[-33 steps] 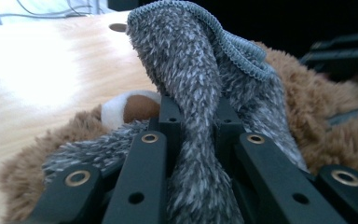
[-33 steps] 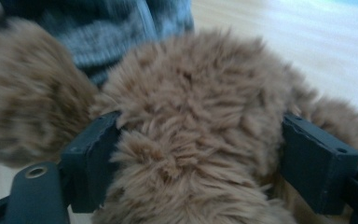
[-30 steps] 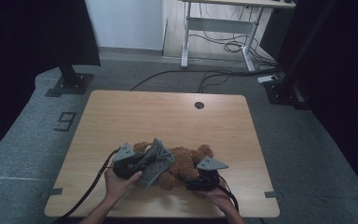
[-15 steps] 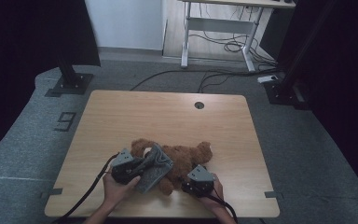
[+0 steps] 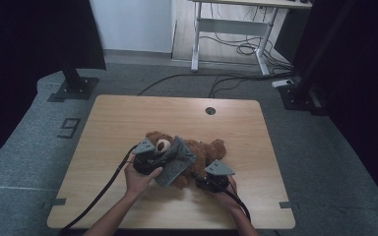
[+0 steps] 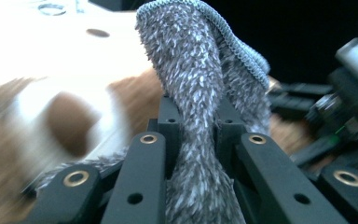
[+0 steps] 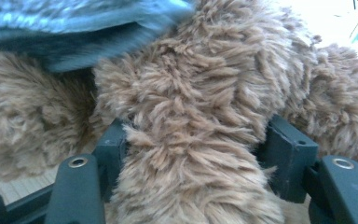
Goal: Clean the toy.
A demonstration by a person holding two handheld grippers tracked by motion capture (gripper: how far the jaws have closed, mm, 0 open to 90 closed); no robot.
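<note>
While the teddy bear lies across the middle of the wooden surface, head toward my left and legs toward my right, I read the job as wrapping or dressing it with the grey fuzzy cloth.

Status as I judge it:
- Left claw is clamped tight on a bunched fold of the cloth; the fabric stands up between the jaws and flops over above them. In the high view the left claw sits just beside the bear's head, the muzzle peeking out over it.
- Cloth is draped over the bear's chest and near side, one corner hanging toward me. It covers part of the torso, not the head or legs.
- Right claw has a thick brown limb between its jaws, fur touching both pads. The jaws have just been opening a little after closing in, limb between them. I call it a grip on the limb, and a loose one.
- I can't tell arm from leg in the right gripper view; the high view puts that right claw at the bear's lower end.

Done: both things grabbed, cloth partly over the body. Left: pull the cloth around or under the bear, probably lifting with the right, then release both. Roughly midway, my estimate.
</note>
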